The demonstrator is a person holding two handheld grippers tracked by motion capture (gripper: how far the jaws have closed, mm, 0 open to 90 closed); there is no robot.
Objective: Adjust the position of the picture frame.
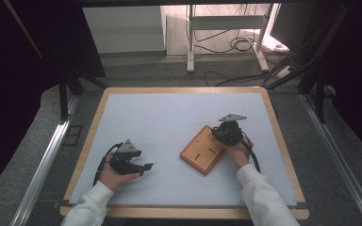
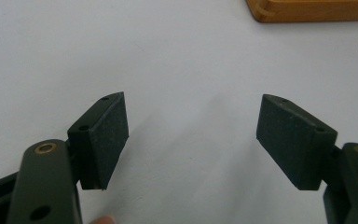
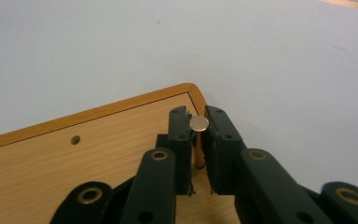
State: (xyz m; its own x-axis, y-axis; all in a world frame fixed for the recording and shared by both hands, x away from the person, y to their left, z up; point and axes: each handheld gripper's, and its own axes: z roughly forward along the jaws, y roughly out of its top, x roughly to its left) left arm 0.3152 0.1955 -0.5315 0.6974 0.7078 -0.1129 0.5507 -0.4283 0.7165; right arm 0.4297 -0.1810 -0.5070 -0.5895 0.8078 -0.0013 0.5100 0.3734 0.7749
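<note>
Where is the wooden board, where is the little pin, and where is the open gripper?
board [image 1: 199, 151], high view, middle of its top face
pin [image 3: 199, 123], right gripper view, its round flat head
left gripper [image 2: 192, 140], left gripper view, midway between its open fingertips

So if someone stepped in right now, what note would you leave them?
Right tongs: closed around a small peg with a flat metal head, standing at the corner of the wooden board.
Left tongs: wide open, holding nothing, over the white mat, short of the board.
Done: peg gripped.
Left: whether the peg goes in or comes out is unclear; the board has other small holes.
</note>
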